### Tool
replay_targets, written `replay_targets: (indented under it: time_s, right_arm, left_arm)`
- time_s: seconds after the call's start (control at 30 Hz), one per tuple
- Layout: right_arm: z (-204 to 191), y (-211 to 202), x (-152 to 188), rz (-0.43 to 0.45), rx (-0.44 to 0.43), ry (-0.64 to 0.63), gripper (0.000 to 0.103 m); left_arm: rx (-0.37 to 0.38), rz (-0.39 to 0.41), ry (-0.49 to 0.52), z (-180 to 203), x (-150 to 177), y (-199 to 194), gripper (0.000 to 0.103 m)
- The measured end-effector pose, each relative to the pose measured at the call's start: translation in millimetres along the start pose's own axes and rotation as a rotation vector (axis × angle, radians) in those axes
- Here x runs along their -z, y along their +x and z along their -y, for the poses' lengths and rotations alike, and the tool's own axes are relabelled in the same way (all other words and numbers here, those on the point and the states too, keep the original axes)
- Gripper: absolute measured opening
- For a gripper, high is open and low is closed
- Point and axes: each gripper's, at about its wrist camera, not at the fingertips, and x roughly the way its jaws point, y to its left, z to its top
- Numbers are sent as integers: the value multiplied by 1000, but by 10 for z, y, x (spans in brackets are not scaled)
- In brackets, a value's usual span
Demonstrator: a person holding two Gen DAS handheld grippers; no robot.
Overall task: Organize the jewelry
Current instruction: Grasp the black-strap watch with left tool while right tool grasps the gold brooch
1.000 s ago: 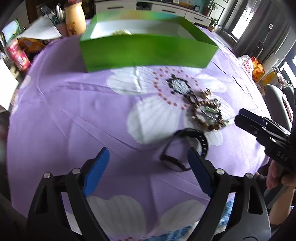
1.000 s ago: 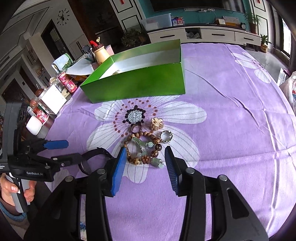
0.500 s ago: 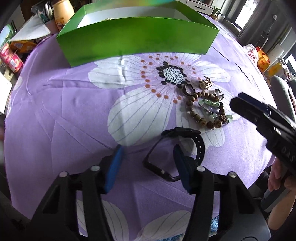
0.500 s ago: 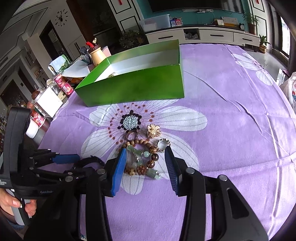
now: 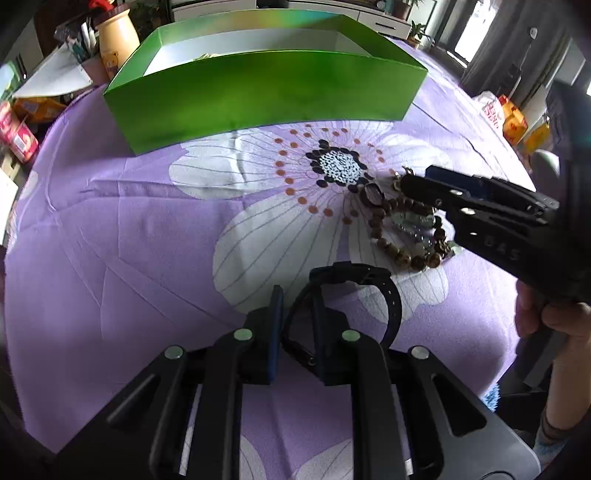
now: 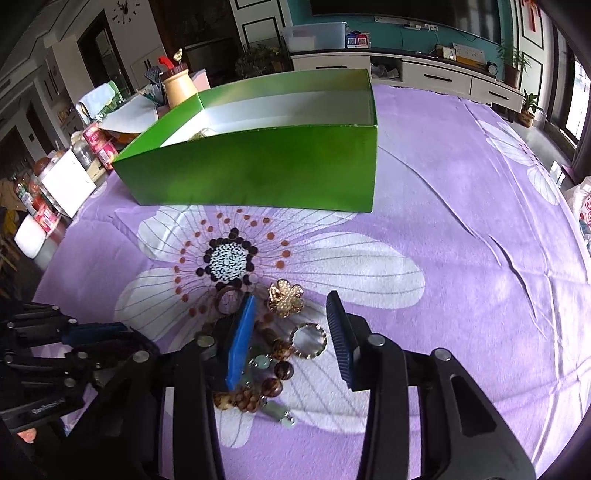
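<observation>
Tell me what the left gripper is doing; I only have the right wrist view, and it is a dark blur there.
Observer: The left gripper is clamped on the strap of the black watch.
Operator: Say where that watch lies relative to the beads.
Observer: Close beside the bead bracelet, on the left gripper's side; touching or not, I cannot tell.
Operator: Describe my tips from the side.
Observer: The right gripper reaches over the bracelet's far end, beside the printed flower's dark centre.

We're in a home living room: low white TV cabinet [image 6: 436, 72] against a teal wall, wall clock [image 6: 120, 8], potted plants [image 6: 511, 62], curtains [image 5: 517, 48], table [image 6: 461, 206] under purple floral cloth, snack boxes [image 6: 99, 142] alongside.
</observation>
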Motion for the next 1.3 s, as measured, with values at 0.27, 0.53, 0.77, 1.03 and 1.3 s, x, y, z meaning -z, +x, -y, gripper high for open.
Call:
replay_targets:
  time_s: [0.27,0.53,0.77,1.03,1.3]
  right_arm:
    - [-78,68,-25,17,19,-62,21]
    - [-96,-73,-70,65,-5,-33,20]
    - [-142,-288,-70,103,-43,-22,20]
    - [-216,-403,-87,125,-62,-32,20]
    - [-288,-522,-270,171,-77,-48,20]
  left_arm:
    - [3,20,-33,-129,-76,-28,6]
    - [32,36,-66,-290,-76,-85,5]
    - [69,77,-132,-453,-86,-240,5]
    - [58,135,-177,-624,-153,-468,5]
    - [28,212,-179,-711,-442,-685,5]
